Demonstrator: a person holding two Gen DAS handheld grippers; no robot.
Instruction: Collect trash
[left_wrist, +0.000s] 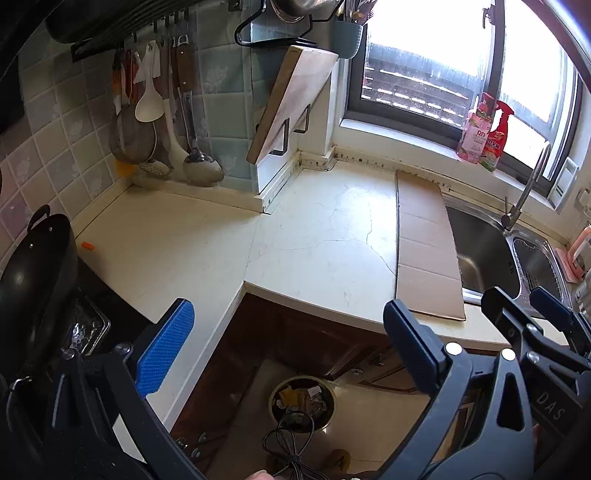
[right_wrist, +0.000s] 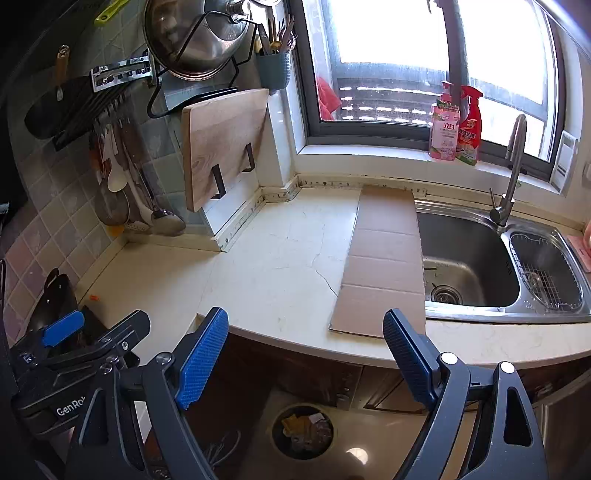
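Observation:
A round trash bin (left_wrist: 302, 402) holding yellow wrappers and scraps stands on the floor under the counter edge; it also shows in the right wrist view (right_wrist: 303, 430). A small orange scrap (left_wrist: 87, 244) lies on the cream counter by the stove, also seen in the right wrist view (right_wrist: 94, 297). My left gripper (left_wrist: 291, 350) is open and empty, held above the bin. My right gripper (right_wrist: 308, 365) is open and empty, beside it above the counter edge; it also shows at the right of the left wrist view (left_wrist: 524, 314).
A flat cardboard sheet (right_wrist: 384, 262) lies on the counter (right_wrist: 280, 258) beside the steel sink (right_wrist: 476, 258). A black wok (left_wrist: 29, 280) sits on the stove at left. A cutting board (right_wrist: 225, 147) and hanging utensils (left_wrist: 159, 118) line the wall. Bottles (right_wrist: 456, 125) stand on the sill.

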